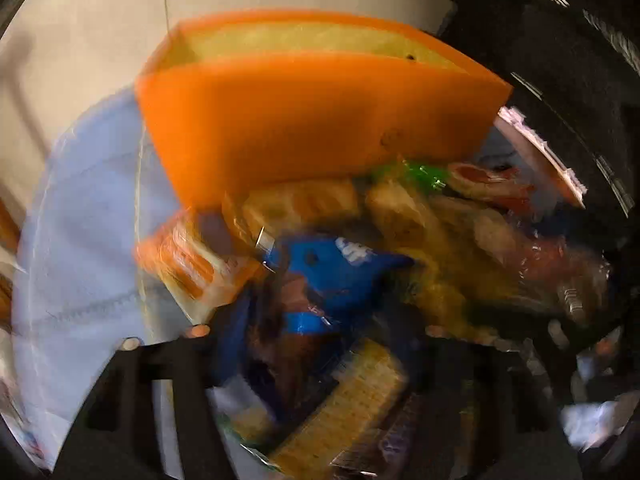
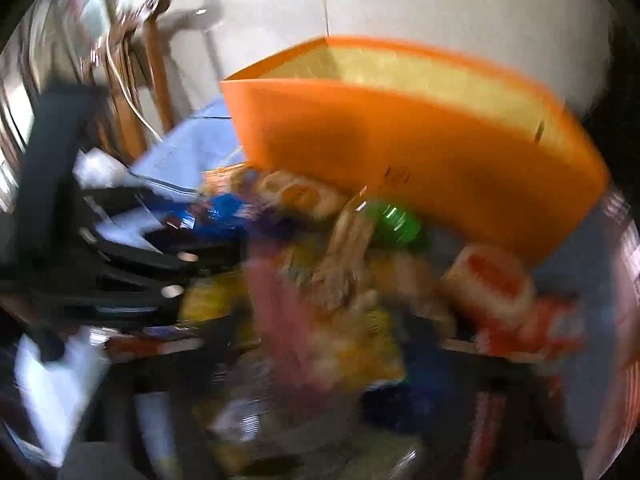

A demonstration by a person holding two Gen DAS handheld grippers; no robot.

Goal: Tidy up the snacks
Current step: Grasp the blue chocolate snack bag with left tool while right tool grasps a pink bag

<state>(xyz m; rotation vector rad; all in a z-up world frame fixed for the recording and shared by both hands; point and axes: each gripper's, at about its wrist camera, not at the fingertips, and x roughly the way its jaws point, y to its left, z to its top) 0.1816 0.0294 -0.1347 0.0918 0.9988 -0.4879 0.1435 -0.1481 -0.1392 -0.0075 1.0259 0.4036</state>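
An orange box [image 1: 320, 112] [image 2: 420, 140] stands open behind a heap of snack packets. In the left wrist view my left gripper [image 1: 312, 360] reaches into the heap, its black fingers [image 1: 168, 392] apart around a blue packet [image 1: 332, 276] and a cracker pack [image 1: 356, 396]. Blur hides whether the pads press on them. The right wrist view shows that left gripper [image 2: 180, 274] from the side, beside the blue packet [image 2: 224, 208]. My right gripper [image 2: 316, 360] hangs low over a pink and yellow packet [image 2: 344, 340], its fingers smeared by motion. A green packet [image 2: 396, 220] lies against the box.
The heap rests on a light blue cloth [image 1: 80, 240] [image 2: 192, 152]. A red and white packet [image 2: 492, 280] lies right of the heap. A wooden chair [image 2: 152, 64] stands at the back left by a pale wall. A large black object [image 1: 560, 80] fills the right side.
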